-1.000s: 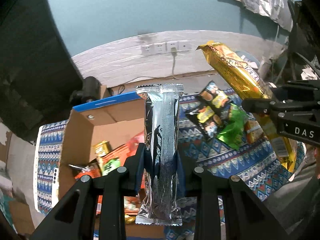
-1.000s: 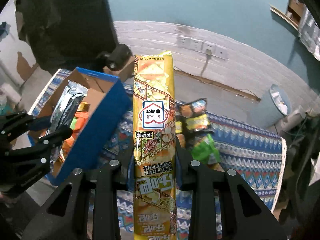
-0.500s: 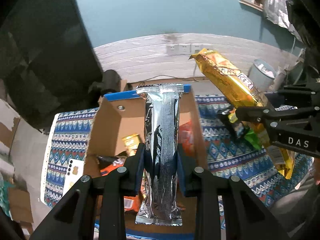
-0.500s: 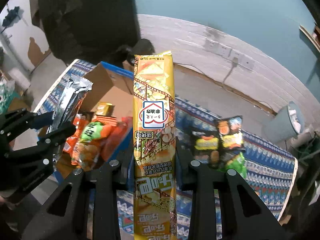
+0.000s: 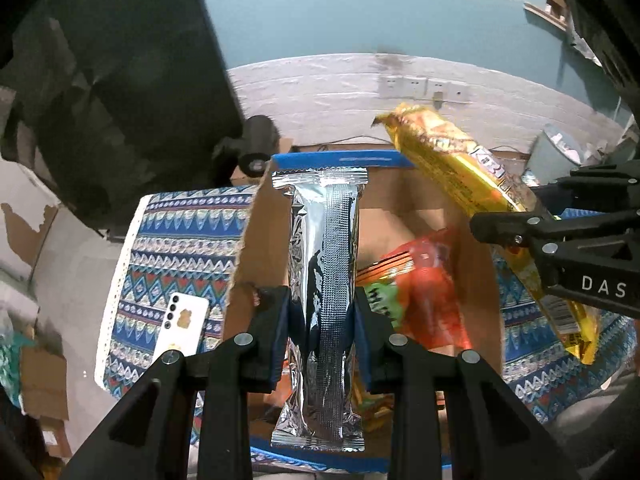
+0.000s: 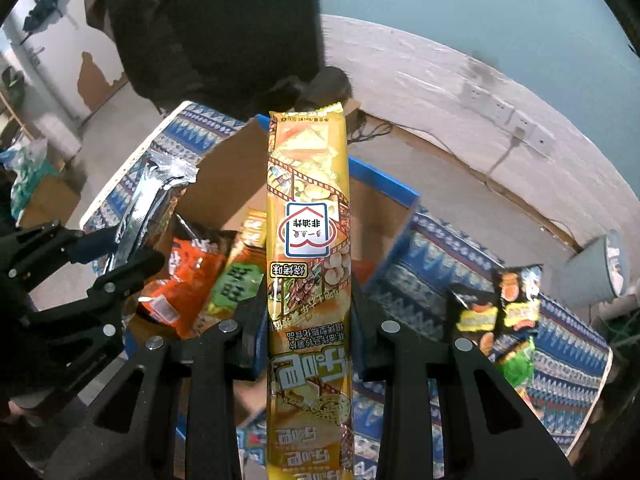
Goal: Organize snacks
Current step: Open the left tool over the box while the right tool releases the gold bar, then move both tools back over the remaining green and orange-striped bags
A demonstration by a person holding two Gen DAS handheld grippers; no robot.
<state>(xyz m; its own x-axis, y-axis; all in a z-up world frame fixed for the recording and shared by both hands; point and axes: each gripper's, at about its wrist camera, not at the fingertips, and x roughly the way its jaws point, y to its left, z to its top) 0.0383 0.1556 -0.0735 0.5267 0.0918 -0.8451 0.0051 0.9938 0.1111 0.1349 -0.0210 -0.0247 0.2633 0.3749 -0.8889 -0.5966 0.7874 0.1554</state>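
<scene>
Left wrist view: the left gripper [image 5: 320, 320] is clamping a long silver foil pack [image 5: 322, 280] right between its two fingers, pads pressing on both sides around the pack's lower-middle, and the pack is sticking straight out ahead with its far end over the open cardboard box [image 5: 264, 240]. The box is sitting on a patterned blue cloth [image 5: 176, 248], with orange and green snack bags [image 5: 416, 296] lying inside it. A white phone [image 5: 180, 330] is lying on the cloth just left of the box.

Right wrist view: the right gripper [image 6: 308, 332] is squeezing a long yellow chip pack [image 6: 308, 260] the same way, hanging over the box too. A few dark snack bags [image 6: 500, 308] are sitting on the cloth off to the right.
</scene>
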